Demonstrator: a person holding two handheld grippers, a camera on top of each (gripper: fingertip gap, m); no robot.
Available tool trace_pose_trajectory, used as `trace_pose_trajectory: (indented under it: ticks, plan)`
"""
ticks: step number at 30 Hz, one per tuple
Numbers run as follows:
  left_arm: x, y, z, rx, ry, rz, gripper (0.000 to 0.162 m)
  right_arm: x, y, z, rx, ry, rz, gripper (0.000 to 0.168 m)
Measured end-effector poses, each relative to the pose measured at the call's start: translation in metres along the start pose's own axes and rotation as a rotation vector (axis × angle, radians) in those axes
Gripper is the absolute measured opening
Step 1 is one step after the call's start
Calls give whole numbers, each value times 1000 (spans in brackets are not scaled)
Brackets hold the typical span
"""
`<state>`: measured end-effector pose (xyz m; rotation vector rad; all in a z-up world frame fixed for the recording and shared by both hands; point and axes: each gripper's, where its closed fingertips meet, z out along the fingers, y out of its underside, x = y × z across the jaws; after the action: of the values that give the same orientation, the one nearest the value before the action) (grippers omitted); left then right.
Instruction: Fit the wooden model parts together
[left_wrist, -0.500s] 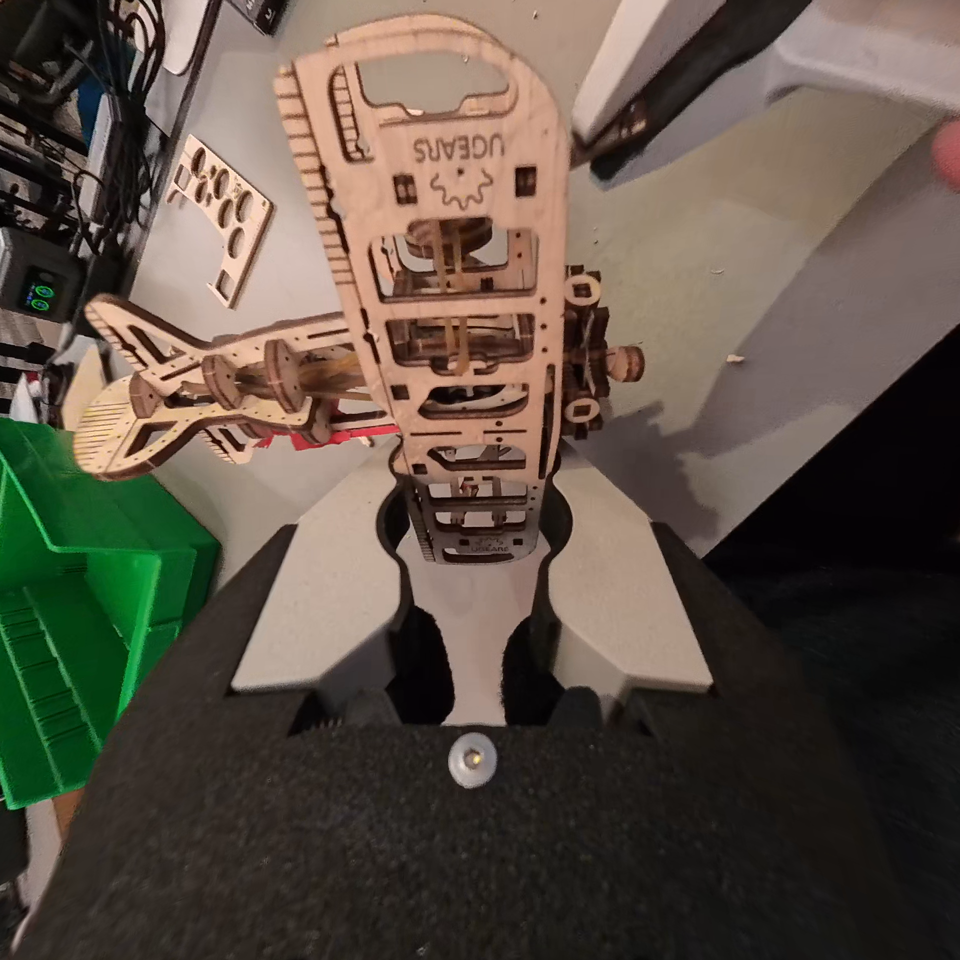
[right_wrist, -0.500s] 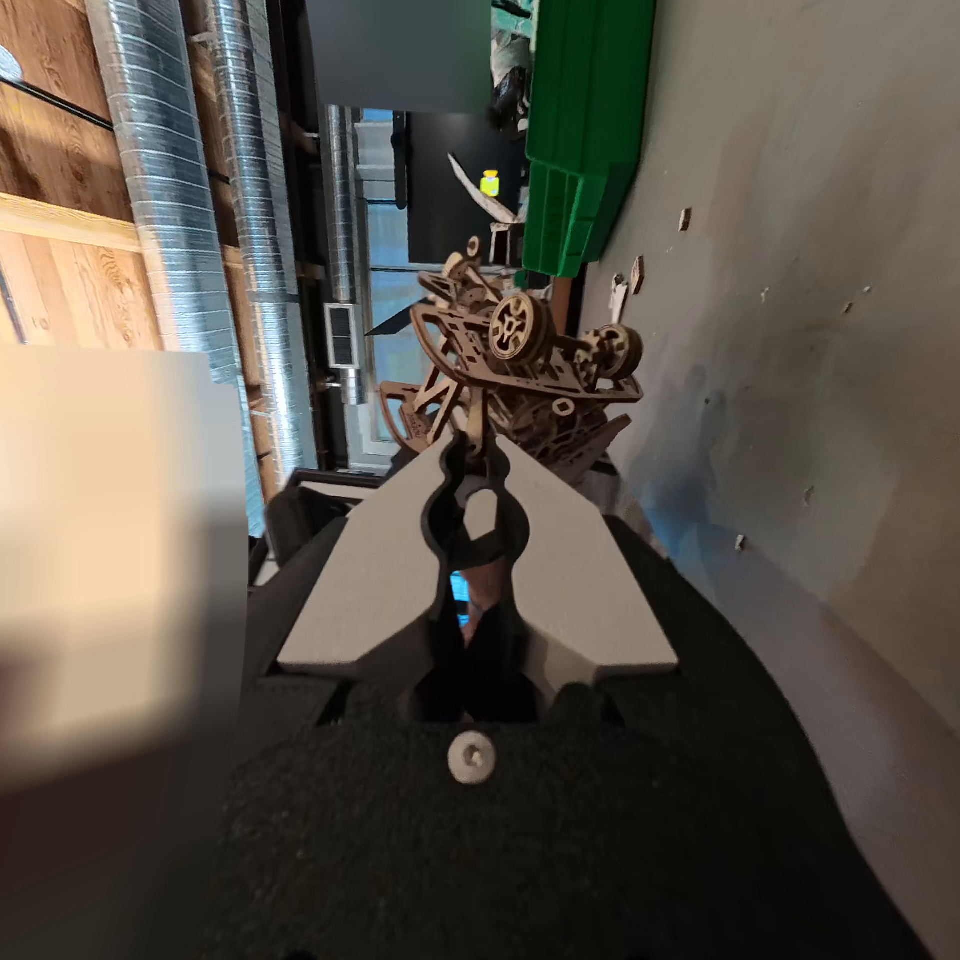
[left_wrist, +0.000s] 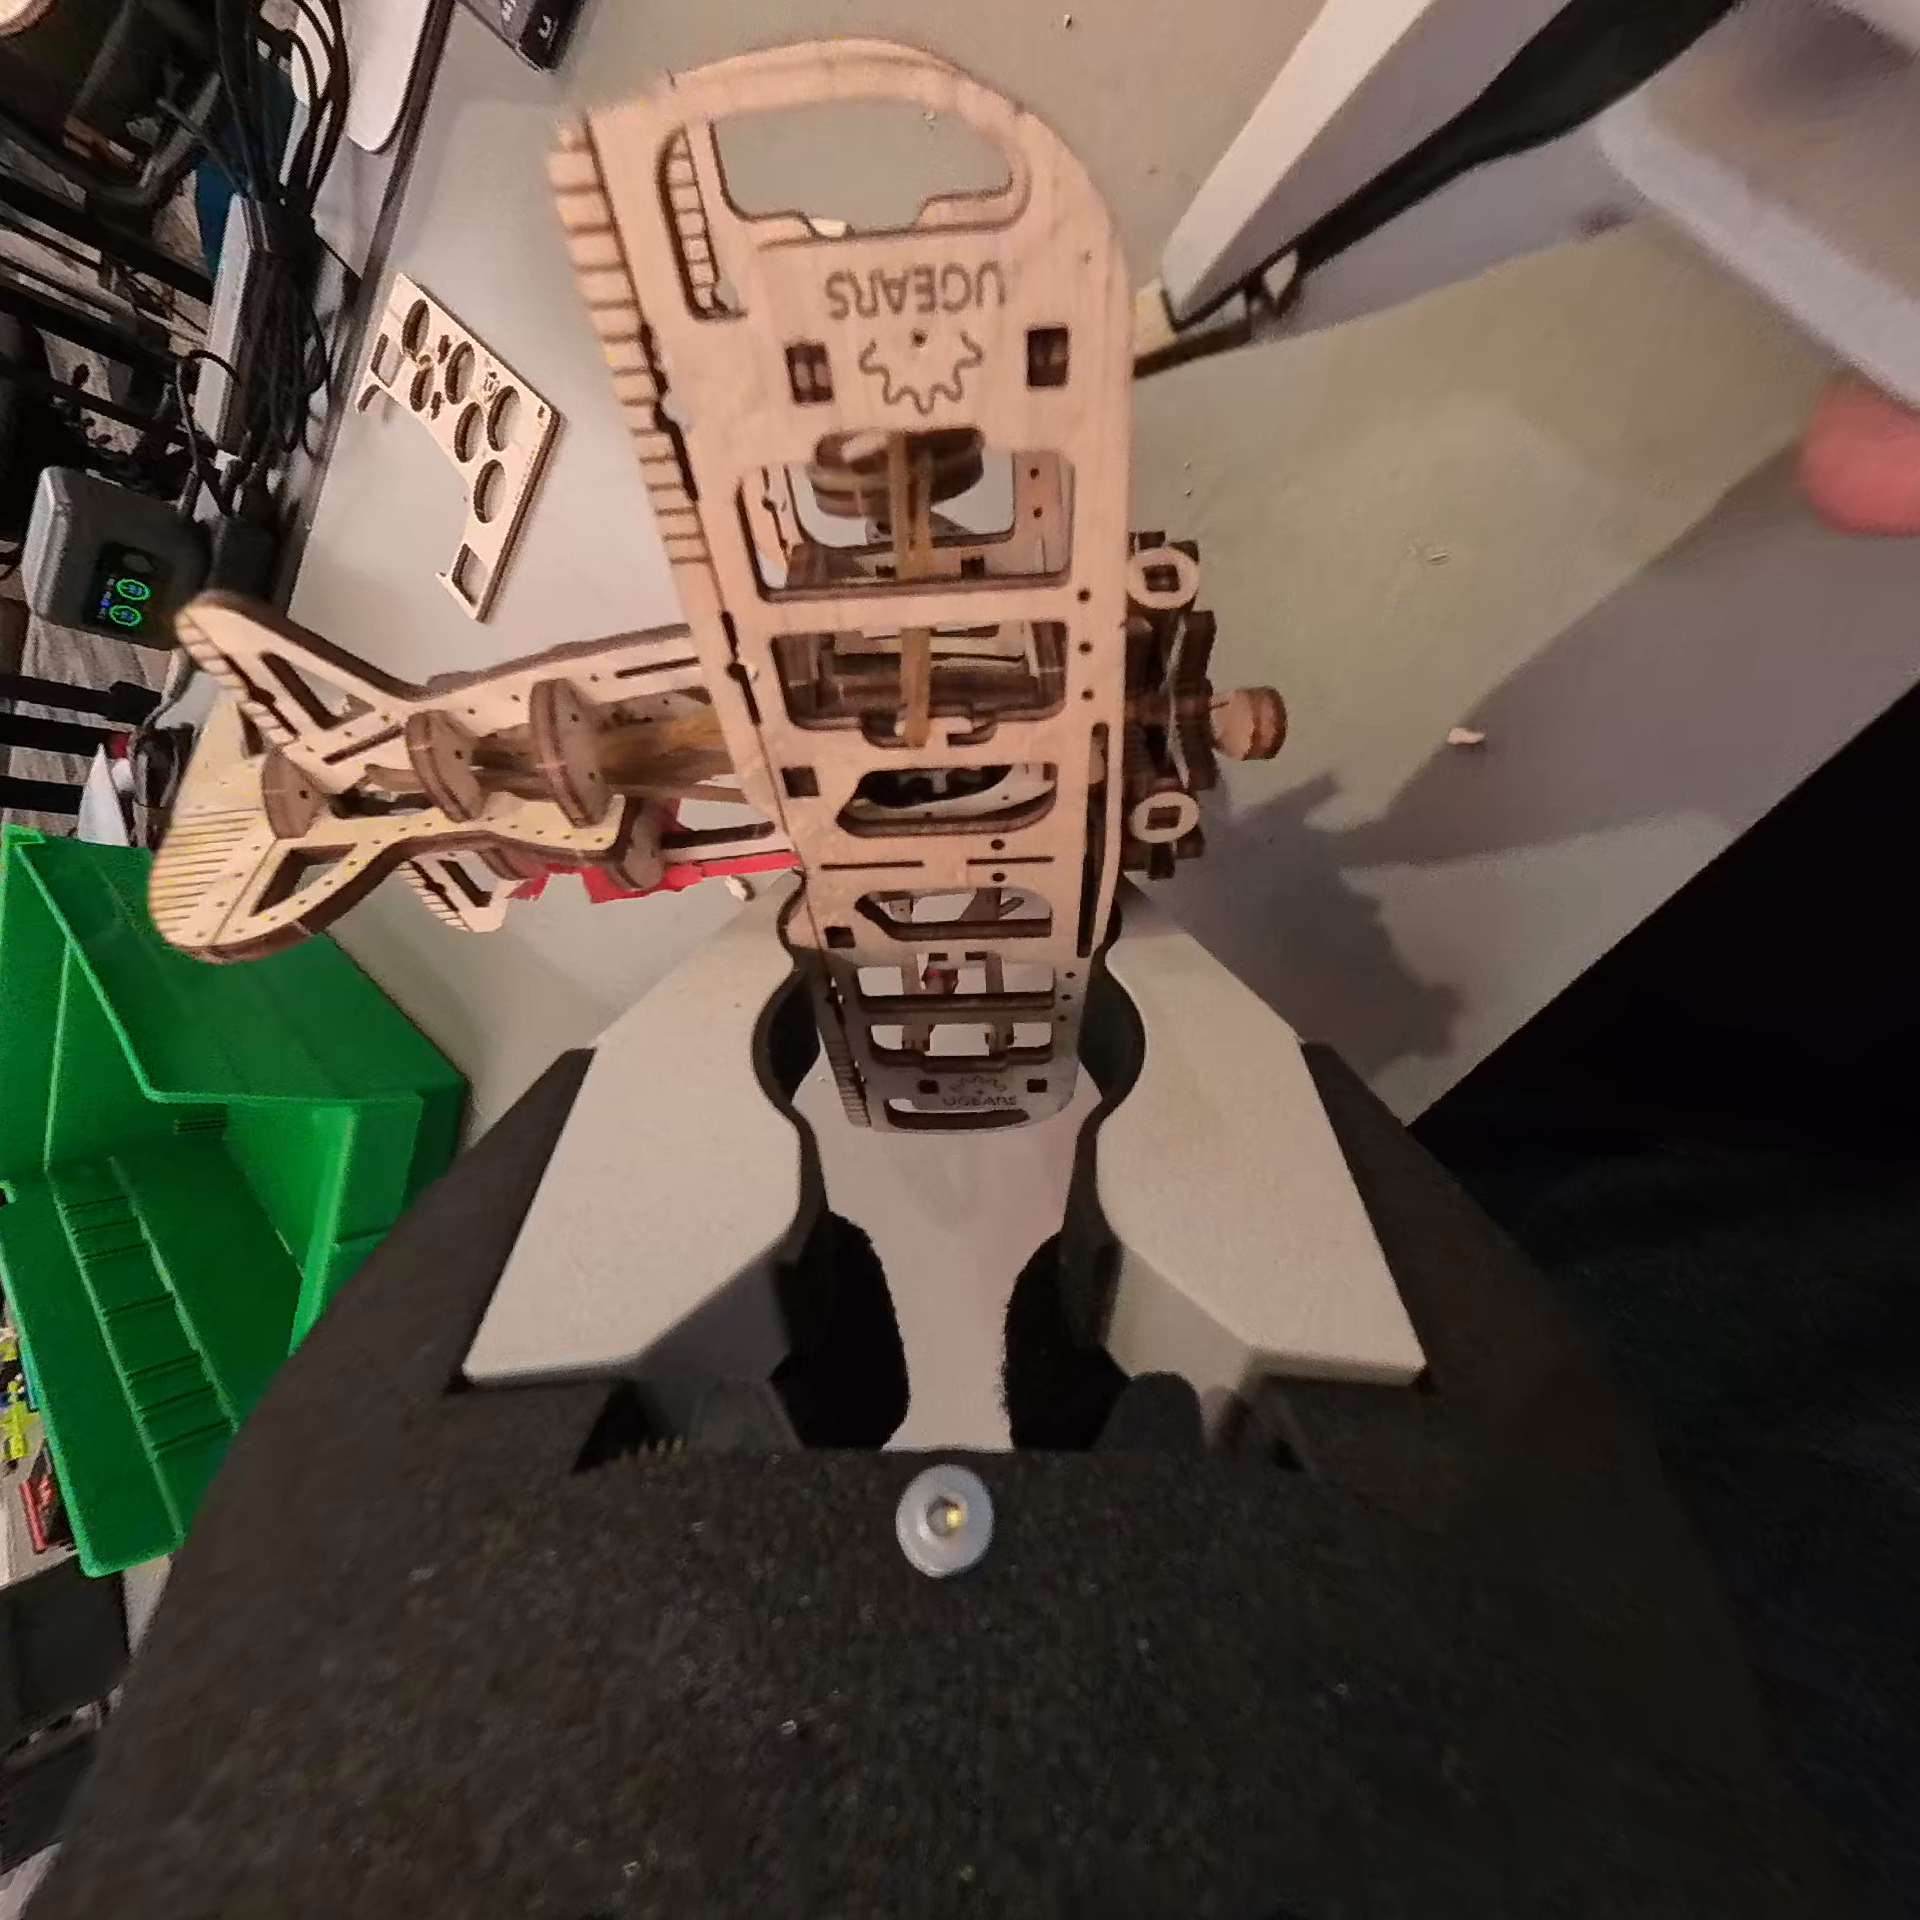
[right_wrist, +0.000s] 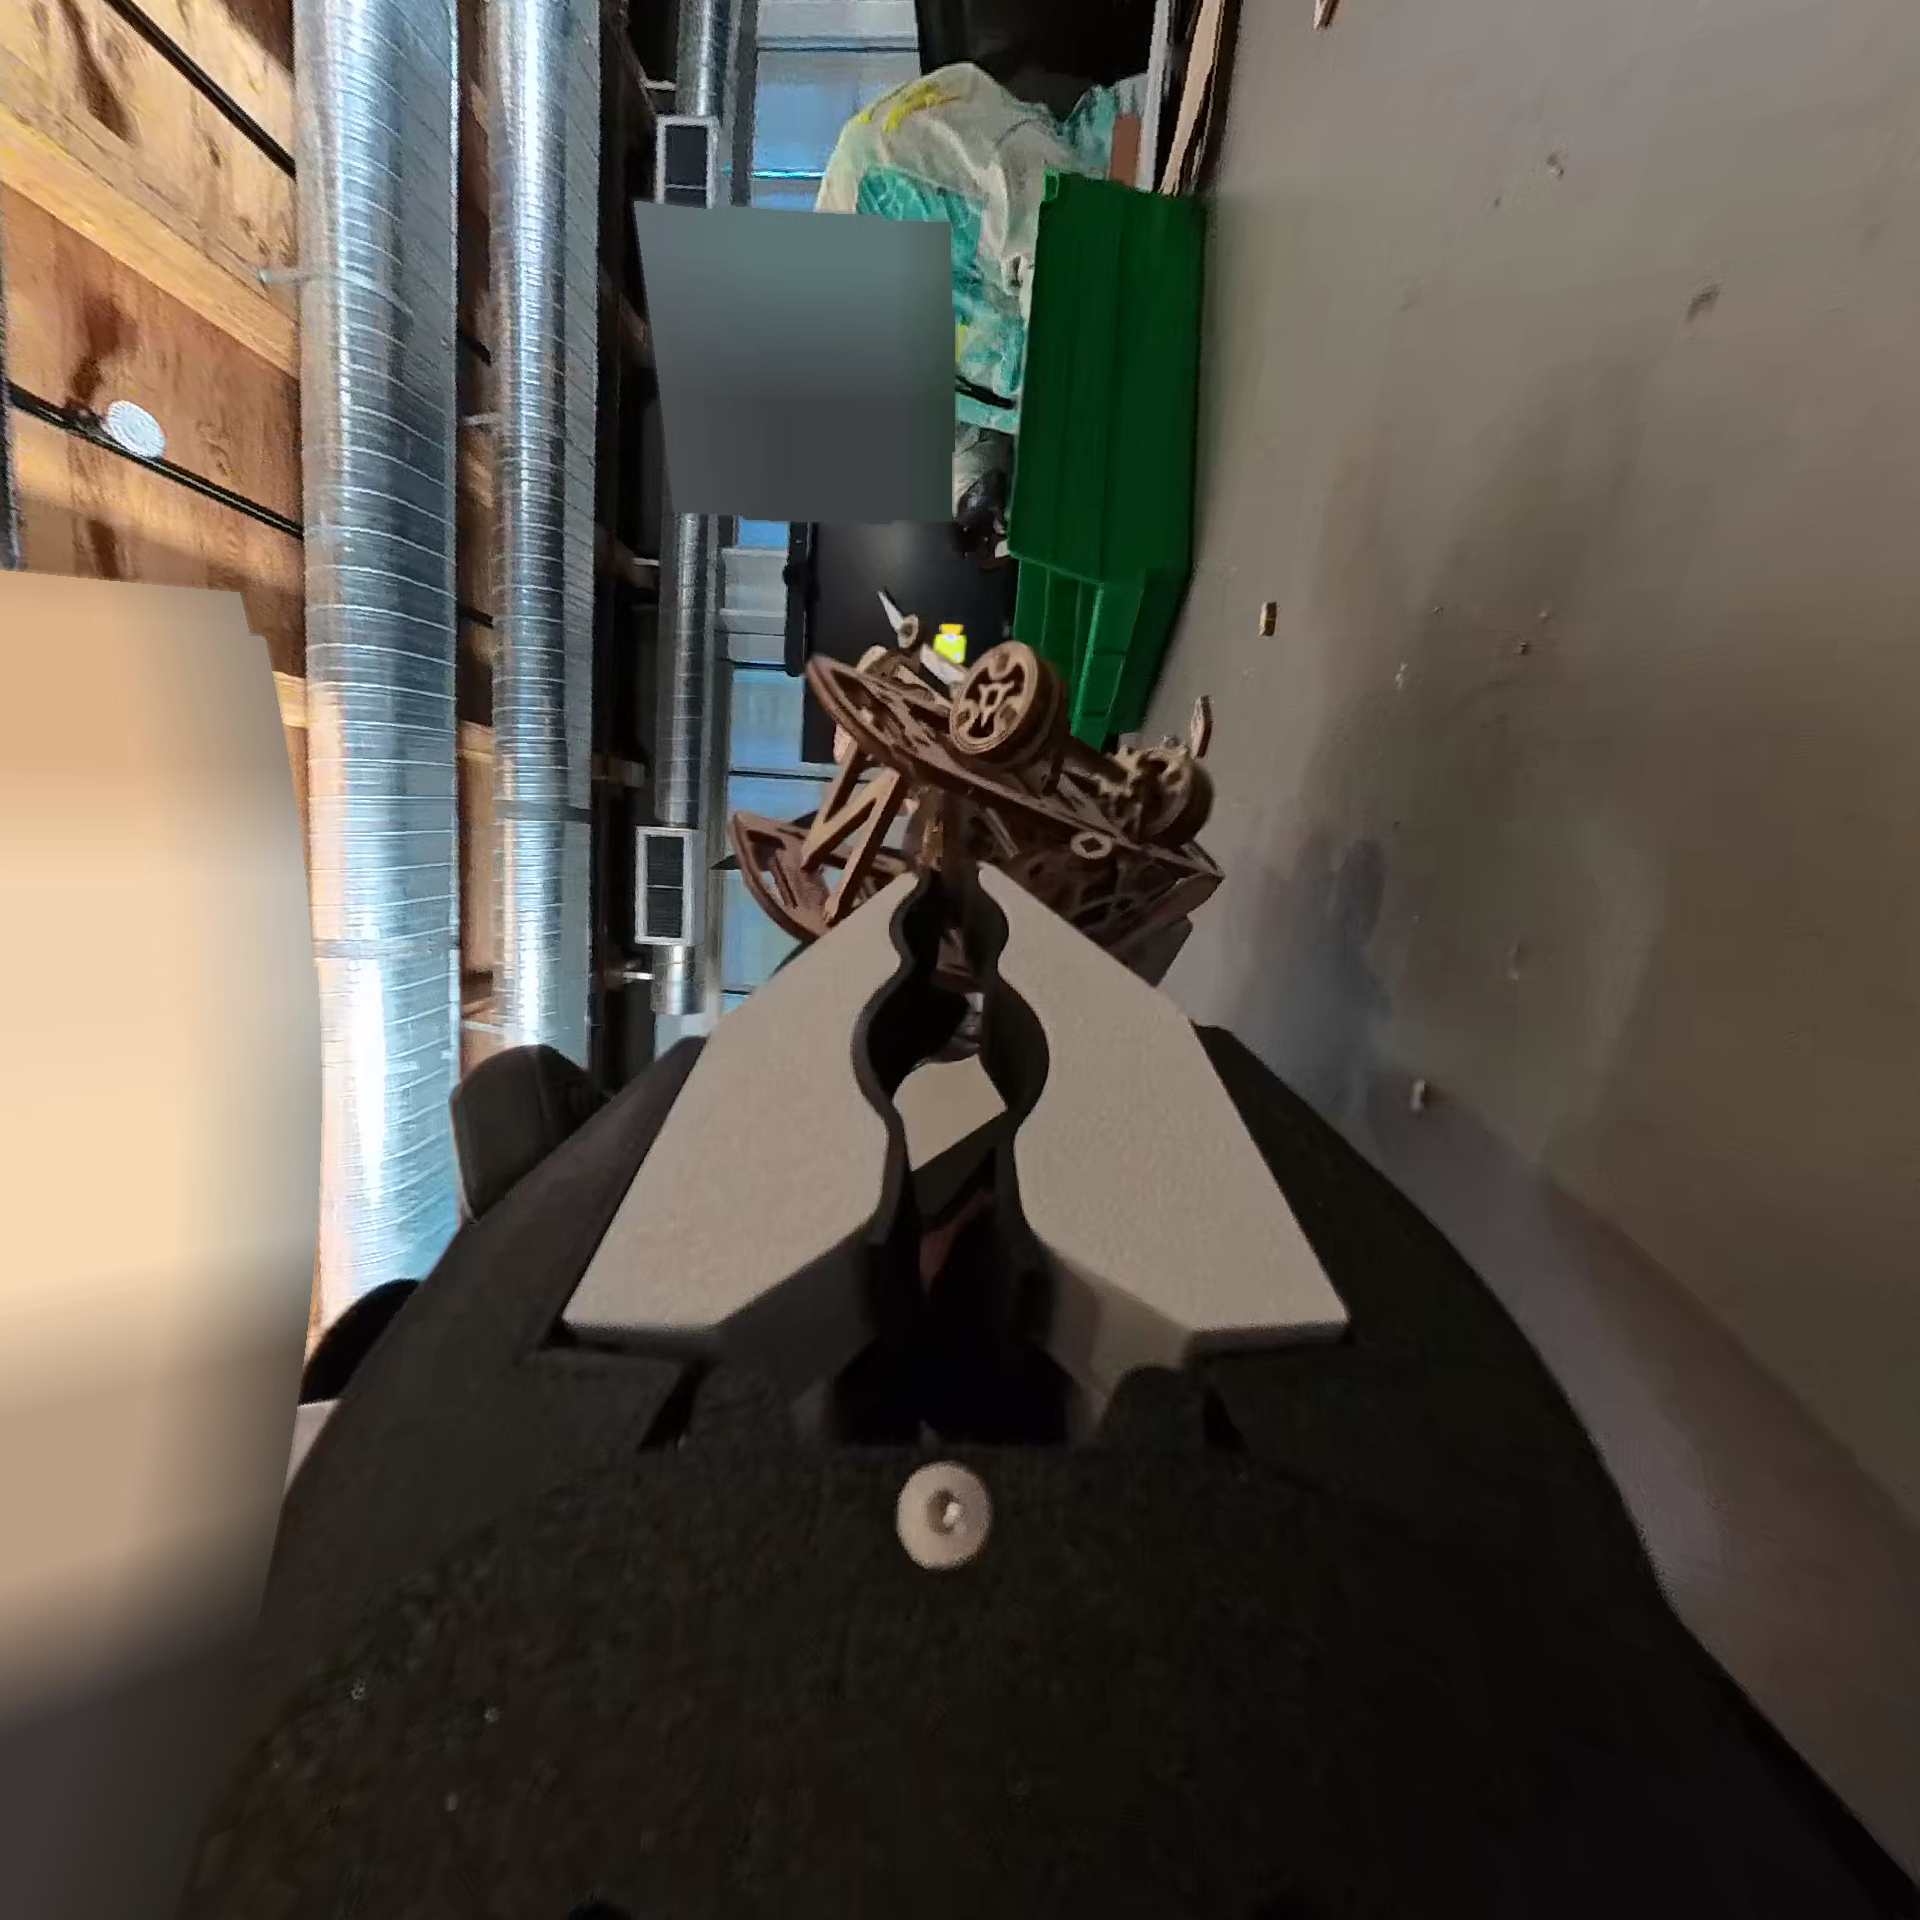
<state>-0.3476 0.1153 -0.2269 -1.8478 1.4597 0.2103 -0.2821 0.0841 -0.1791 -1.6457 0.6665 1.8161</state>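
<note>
We hold a wooden model plane up above a grey table, with one pair of tongs in each hand. In the left wrist view, the left tongs have their two grey fingers set a moderate way apart, and the near tip of the plane's wing sits between them; the sides of the wing seem to meet the fingers, so we read this as a grip on the wing. The wing stands up in the middle of the view, the tail points to the left, and the nose with its round knob points to the right. In the right wrist view, the right tongs are almost closed, and their tips pinch a thin wooden part of the plane, whose wheel we see from the side. A green plastic bin stands on the left, and a flat wooden sheet with round holes lies on the table beyond the plane. Small wood chips lie scattered on the table.
</note>
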Motion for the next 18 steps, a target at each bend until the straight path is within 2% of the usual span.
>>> trace_pose_trajectory:
  ticks: [10,15,18]
  plan:
    - [-3,-1,0,-4,-20,-18,46,-10,3,0,156,-229,329,1]
    - [-2,-1,0,-8,-32,3,46,-12,0,1,200,-256,349,1]
    - [-2,-4,-2,2,-39,5,46,-5,-2,0,220,-202,301,1]
